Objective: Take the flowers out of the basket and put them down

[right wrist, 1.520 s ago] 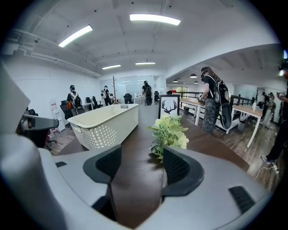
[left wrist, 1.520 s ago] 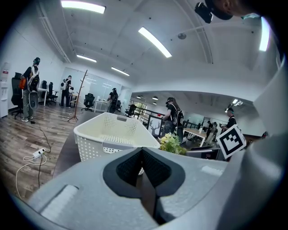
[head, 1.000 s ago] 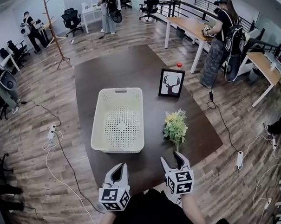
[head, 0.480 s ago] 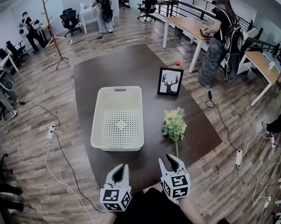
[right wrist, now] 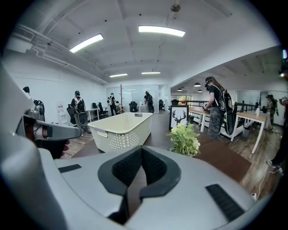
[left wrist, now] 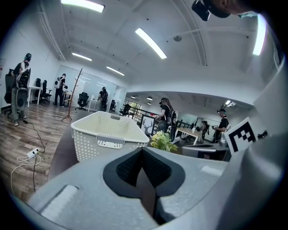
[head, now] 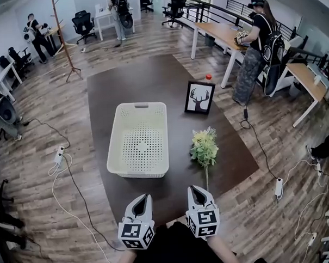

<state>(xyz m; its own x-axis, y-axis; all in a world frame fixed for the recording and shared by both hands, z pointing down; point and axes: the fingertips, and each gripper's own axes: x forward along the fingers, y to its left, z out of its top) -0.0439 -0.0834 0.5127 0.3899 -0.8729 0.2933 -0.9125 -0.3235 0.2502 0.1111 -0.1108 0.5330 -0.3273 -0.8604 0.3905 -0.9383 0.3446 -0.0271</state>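
- Now the flowers [head: 204, 147] are on the dark bench [head: 151, 80], just right of the white basket [head: 140, 106] and fully outside it, stem toward the grippers.
- Right gripper [head: 197, 191]: fingers have just been closing and are together with nothing between them, near the stem end.
- Left gripper [head: 141, 199]: fingers together, empty.
- Framed deer picture [head: 199, 97] stands beyond the flowers.
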